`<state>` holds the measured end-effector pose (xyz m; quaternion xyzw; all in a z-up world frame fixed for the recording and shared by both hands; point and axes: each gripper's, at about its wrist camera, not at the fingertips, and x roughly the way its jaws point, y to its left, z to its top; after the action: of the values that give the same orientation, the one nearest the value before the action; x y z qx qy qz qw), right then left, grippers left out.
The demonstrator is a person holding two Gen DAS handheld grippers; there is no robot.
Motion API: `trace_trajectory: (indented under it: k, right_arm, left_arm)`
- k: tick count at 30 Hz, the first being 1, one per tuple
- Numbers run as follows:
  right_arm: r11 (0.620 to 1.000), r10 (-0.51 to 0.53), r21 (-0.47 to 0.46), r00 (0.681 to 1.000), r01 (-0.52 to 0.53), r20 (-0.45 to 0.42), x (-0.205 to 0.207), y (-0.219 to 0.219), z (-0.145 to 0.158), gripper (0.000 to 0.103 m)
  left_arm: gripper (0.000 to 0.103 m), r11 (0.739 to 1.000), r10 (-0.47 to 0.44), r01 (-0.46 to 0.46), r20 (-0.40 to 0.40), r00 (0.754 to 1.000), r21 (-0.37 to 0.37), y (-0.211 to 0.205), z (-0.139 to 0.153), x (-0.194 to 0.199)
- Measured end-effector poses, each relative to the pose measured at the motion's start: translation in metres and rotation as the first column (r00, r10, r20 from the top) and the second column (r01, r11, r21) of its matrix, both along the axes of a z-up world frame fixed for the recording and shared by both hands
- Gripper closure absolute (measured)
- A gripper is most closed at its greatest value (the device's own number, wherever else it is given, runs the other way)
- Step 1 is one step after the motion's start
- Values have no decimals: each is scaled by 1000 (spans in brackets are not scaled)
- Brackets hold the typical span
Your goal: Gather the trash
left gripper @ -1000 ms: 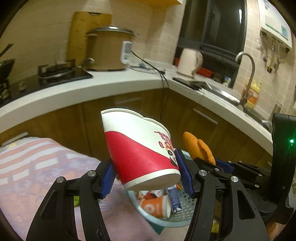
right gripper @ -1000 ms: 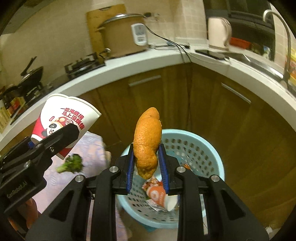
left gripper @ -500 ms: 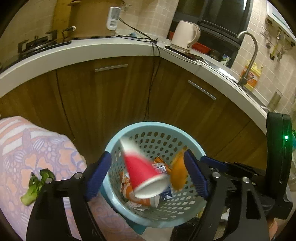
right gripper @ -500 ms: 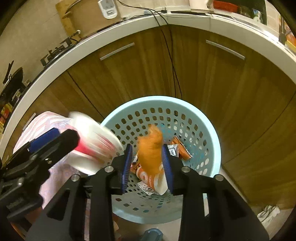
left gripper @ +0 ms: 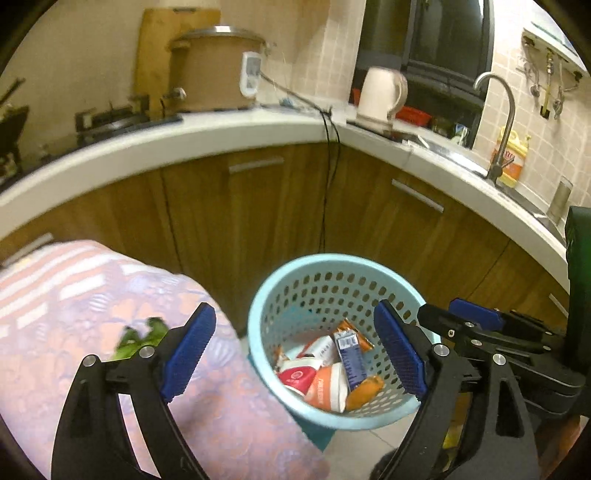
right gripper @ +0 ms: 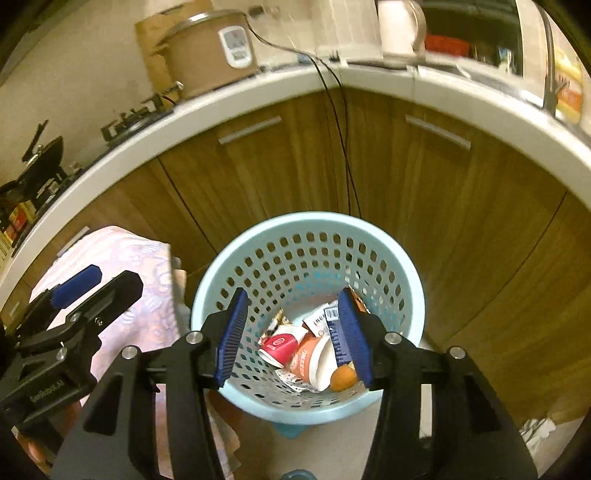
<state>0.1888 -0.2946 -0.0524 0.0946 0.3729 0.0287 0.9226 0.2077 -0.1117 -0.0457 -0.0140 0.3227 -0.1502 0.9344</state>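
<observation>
Both the red-and-white paper cup (right gripper: 281, 345) and the orange peel (right gripper: 343, 377) have dropped into the pale blue perforated plastic basket (right gripper: 306, 229); left gripper (left gripper: 295, 354) and right gripper (right gripper: 291, 332) are opening, empty; leftover green broccoli piece (left gripper: 142, 338) lies just beside the left gripper, on the floral cloth (left gripper: 74, 295)

We see the green scrap (left gripper: 142, 338) on the patterned cloth (left gripper: 92, 295) only as a smear, perhaps broccoli. The basket (right gripper: 306, 229) hides its own base behind blue pads, and print on the wrappers (right gripper: 334, 332) is too small to read. The kettle (right gripper: 400, 29) is cut off above.
</observation>
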Motion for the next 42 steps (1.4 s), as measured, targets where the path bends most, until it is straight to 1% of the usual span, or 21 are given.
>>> trace_trajectory:
  k: [3, 6, 8, 10, 13, 18, 20, 25, 28, 31, 42]
  right_arm:
    - [999, -9, -43, 998, 12, 59, -16, 9, 14, 53]
    - [997, -27, -76, 993, 36, 111, -30, 17, 24, 52]
    - [994, -59, -79, 988, 71, 141, -37, 17, 28, 52]
    - [991, -85, -86, 981, 101, 173, -46, 18, 33, 52]
    - [987, -107, -101, 975, 129, 194, -52, 20, 38, 52]
    - [979, -126, -131, 972, 154, 199, -56, 25, 42, 52]
    - [979, -132, -127, 970, 160, 203, -57, 25, 43, 52]
    - [970, -148, -158, 962, 187, 228, -63, 29, 47, 52]
    - [969, -150, -159, 961, 190, 232, -65, 30, 48, 52]
    - [968, -151, -163, 961, 192, 233, -66, 31, 48, 52]
    - [967, -158, -160, 961, 197, 226, -67, 30, 46, 52]
  left_arm:
    - [14, 1000, 22, -23, 57, 998, 12, 9, 15, -21]
    - [14, 999, 34, -37, 117, 993, 20, 14, 27, -40]
    - [13, 998, 47, -51, 149, 988, 25, 17, 32, -48]
    - [13, 998, 53, -55, 175, 983, 10, 21, 33, -58]
    - [12, 998, 49, -54, 195, 979, 21, 23, 31, -66]
    - [12, 993, 50, -74, 242, 969, 91, 20, 31, -74]
    - [10, 991, 51, -81, 259, 965, 106, 19, 32, -76]
    - [9, 992, 53, -81, 263, 963, 97, 23, 34, -79]
    - [9, 985, 63, -106, 293, 954, 133, 21, 33, -82]
    - [9, 982, 63, -113, 303, 951, 151, 19, 33, -84]
    - [9, 986, 63, -105, 293, 954, 129, 22, 34, -84]
